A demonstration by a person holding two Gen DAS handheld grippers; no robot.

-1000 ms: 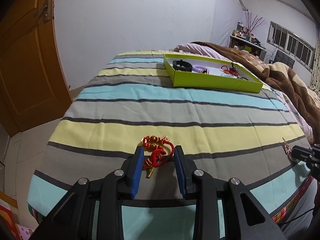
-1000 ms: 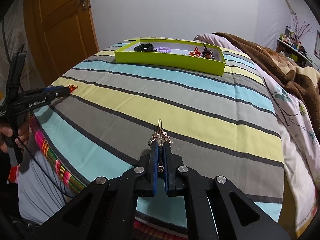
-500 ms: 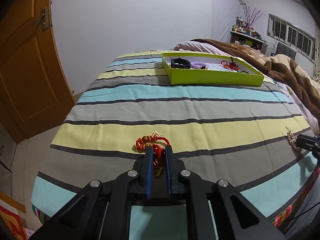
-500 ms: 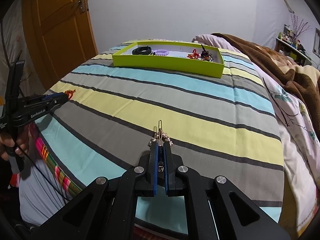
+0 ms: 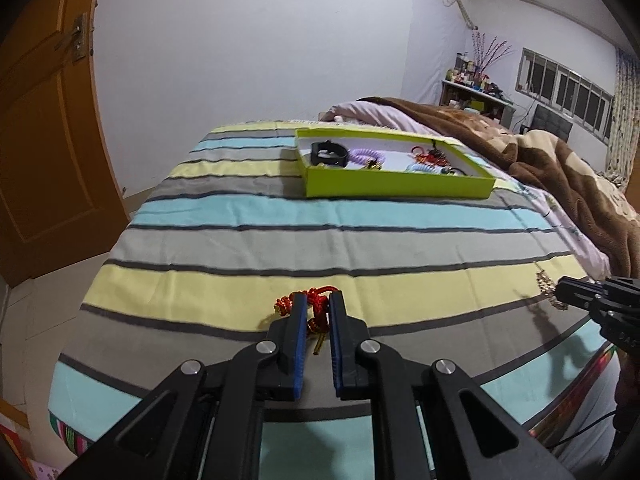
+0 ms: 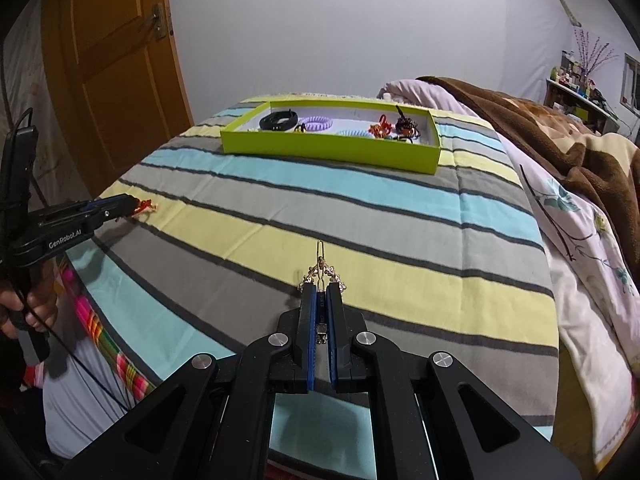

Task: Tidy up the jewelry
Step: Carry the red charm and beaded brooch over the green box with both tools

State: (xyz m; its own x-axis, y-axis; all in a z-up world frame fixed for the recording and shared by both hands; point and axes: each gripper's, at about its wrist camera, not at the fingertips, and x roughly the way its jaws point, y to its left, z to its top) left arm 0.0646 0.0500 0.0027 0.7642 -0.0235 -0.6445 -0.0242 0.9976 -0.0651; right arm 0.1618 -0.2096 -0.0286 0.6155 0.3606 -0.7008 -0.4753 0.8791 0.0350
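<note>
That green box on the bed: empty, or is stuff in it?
Not empty. The green box already holds a black band, a purple coil tie and red trinkets.

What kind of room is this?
Most likely a bedroom. There is a bed with a striped sheet, a brown blanket piled beside a pillow, and a wooden door.

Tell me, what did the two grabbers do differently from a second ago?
The left gripper closed its wide-open jaws onto the red knotted charm and now pinches it. The right gripper stayed shut on the gold chain piece. The green box and the jewelry in it stayed put on the striped bedspread.
</note>
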